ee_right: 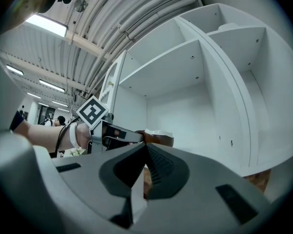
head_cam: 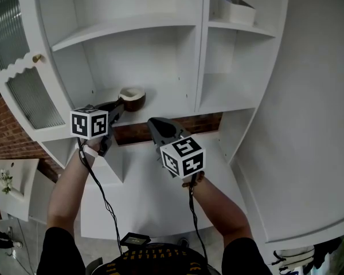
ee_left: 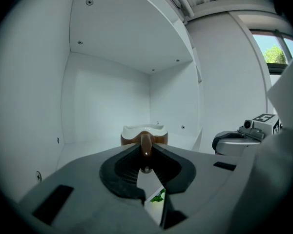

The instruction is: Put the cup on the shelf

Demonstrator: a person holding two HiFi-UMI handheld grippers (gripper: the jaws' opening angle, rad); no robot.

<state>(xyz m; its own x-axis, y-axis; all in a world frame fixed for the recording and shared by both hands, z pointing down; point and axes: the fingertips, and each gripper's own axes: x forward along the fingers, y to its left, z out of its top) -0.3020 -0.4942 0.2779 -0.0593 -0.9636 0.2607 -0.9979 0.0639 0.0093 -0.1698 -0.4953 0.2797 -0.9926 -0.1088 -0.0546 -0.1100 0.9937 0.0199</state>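
A brown cup [head_cam: 132, 98] with a white inside sits in the middle compartment of the white shelf unit [head_cam: 160, 22], at or just above the shelf board; I cannot tell which. My left gripper [head_cam: 120, 103] reaches in from the left and is shut on the cup's handle [ee_left: 146, 145], which stands upright between the jaws, with the cup's body [ee_left: 143, 133] just beyond them. My right gripper [head_cam: 152, 122] hovers below and to the right of the cup, shut and empty. In the right gripper view its tips [ee_right: 145, 148] meet, and the cup [ee_right: 159, 138] and left gripper [ee_right: 129, 136] show just beyond.
A cabinet door [head_cam: 17, 67] with ribbed glass and a brass knob [head_cam: 37, 58] hangs open at the left. A white box [head_cam: 236, 9] holding a blue item stands on the upper right shelf. Below the shelves are a brick strip [head_cam: 200, 122] and a white counter [head_cam: 155, 193].
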